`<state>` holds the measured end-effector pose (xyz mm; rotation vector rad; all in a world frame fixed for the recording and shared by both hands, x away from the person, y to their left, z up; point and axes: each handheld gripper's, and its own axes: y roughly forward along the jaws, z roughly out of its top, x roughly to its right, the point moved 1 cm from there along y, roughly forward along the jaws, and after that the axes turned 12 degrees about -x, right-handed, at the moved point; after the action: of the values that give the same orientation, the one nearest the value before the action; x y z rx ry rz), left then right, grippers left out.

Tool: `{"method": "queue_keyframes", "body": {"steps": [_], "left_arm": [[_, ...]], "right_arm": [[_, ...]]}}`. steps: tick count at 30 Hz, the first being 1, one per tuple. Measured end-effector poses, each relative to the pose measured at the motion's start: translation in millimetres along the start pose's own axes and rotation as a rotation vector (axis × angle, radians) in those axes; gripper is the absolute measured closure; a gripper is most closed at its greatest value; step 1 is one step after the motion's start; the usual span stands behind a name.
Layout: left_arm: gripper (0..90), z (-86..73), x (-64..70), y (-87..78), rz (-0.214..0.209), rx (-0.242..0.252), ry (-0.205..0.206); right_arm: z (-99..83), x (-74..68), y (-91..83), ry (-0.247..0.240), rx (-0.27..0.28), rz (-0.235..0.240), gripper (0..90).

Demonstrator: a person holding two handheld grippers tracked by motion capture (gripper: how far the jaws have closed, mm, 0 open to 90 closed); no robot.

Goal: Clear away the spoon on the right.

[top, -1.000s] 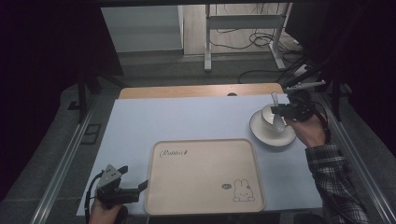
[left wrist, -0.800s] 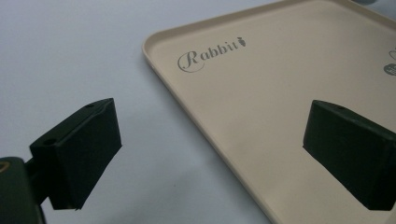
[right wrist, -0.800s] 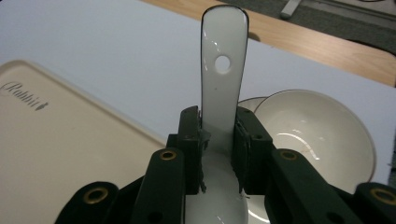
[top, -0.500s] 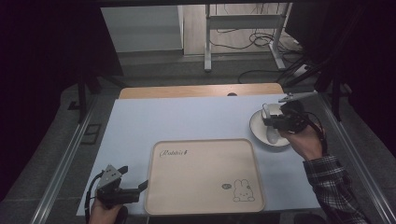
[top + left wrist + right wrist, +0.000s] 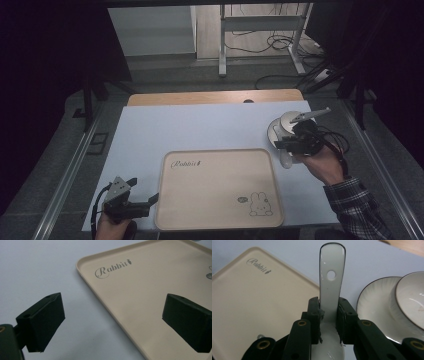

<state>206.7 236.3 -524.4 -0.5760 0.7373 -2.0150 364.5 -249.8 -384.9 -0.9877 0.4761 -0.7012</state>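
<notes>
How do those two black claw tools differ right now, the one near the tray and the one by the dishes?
The left gripper is wide open and holds nothing; the right gripper is shut on a white spoon. The left one sits at the tray's near left corner; the right one is beside the plate and bowl. Both have black jaws and are hand-held.

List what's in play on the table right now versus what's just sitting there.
In play: white spoon, clamped in the right gripper; beige tray beside it; left gripper, open at the tray's edge.

Idle: plate and bowl on it.
</notes>
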Motion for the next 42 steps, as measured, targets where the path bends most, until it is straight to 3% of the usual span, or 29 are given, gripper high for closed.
{"method": "queue_keyframes", "body": {"steps": [7, 14, 25, 34, 42], "left_arm": [[4.0, 0.1, 0.3, 0.1, 0.002, -0.001, 0.004], [4.0, 0.2, 0.7, 0.2, 0.003, -0.002, 0.006], [4.0, 0.2, 0.9, 0.2, 0.004, -0.003, 0.007], [4.1, 0.2, 1.1, 0.2, 0.004, -0.003, 0.01], [4.0, 0.2, 1.1, 0.2, 0.005, -0.004, 0.011]], "right_arm": [[-2.0, -15.2, 7.9, -0.021, -0.056, 0.026, 74.8], [-5.8, -37.1, 27.6, -0.068, -0.153, 0.067, 74.8], [-14.2, -52.2, 60.6, -0.091, -0.253, 0.102, 74.9], [-19.5, -60.3, 78.8, -0.088, -0.292, 0.123, 74.8], [-25.9, -61.1, 99.0, -0.087, -0.305, 0.109, 74.5]]}}
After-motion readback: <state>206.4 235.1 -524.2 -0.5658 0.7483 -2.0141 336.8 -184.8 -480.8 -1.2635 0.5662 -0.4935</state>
